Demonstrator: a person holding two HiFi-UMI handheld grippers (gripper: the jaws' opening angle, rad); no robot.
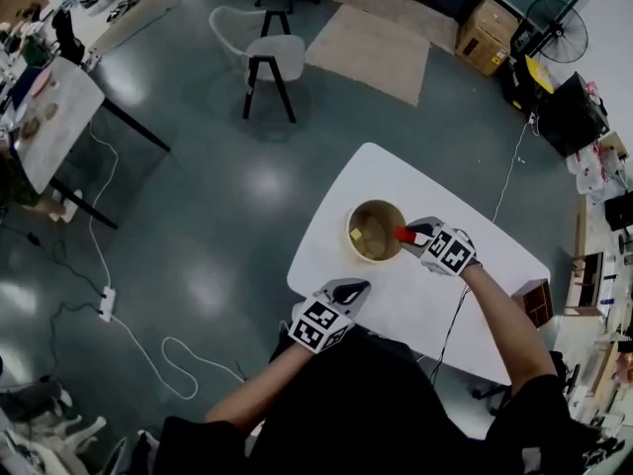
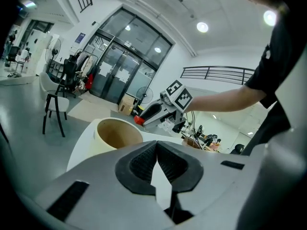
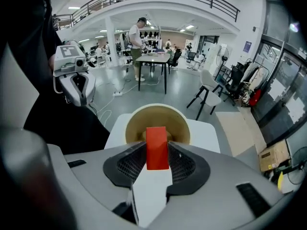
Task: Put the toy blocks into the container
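Clamping a red block (image 3: 157, 147) between its pads, the right gripper (image 1: 410, 234) hangs at the container's (image 1: 376, 206) right rim, pointed steeply down. In the right gripper view the block stands upright in the jaws, with the container's open mouth directly behind it.

Status of the left gripper (image 1: 352, 289): jaws together, nothing between them. It sits over the near side of the table (image 1: 396, 171), apart from the container, and takes no part in the transfer.

Done so far: at least one pale yellow block (image 1: 357, 234) lies on the container floor, against the left wall. Whether more blocks lie beneath or beside it cannot be told from the head view.

Left to do: the red block is not yet inside. It needs to be brought over the opening and let go.

Judgement on progress: no loose blocks show on the bare table top in any view, so the red block is probably the last one. The task appears close to its end, pending this one drop.
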